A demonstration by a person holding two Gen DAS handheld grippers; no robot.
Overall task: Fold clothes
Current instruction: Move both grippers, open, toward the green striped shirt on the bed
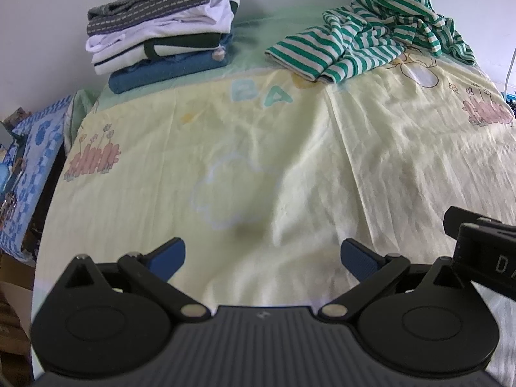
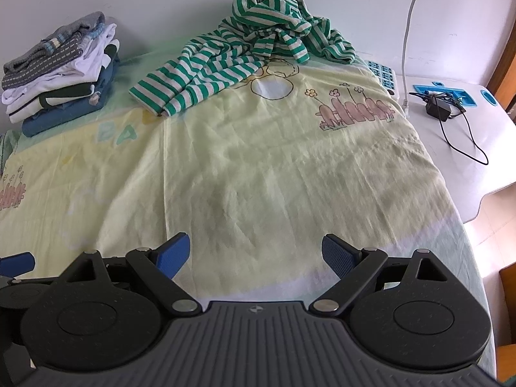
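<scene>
1. Grippers first: your left gripper [image 1: 262, 258] is spread wide over the yellow sheet [image 1: 290, 167], nothing between its blue pads [image 1: 167, 258].
2. Your right gripper [image 2: 254, 254] is likewise splayed and empty.
3. The striped garment [image 2: 245, 51] lies crumpled at the far edge near the wall.
4. The folded stack [image 1: 164, 29] sits well apart, far left.

soft daylight, slight blur, fisheye-warped edges

Left claw [image 1: 262, 256] agape, empty; right claw [image 2: 256, 253] agape, empty, just beside.
</scene>
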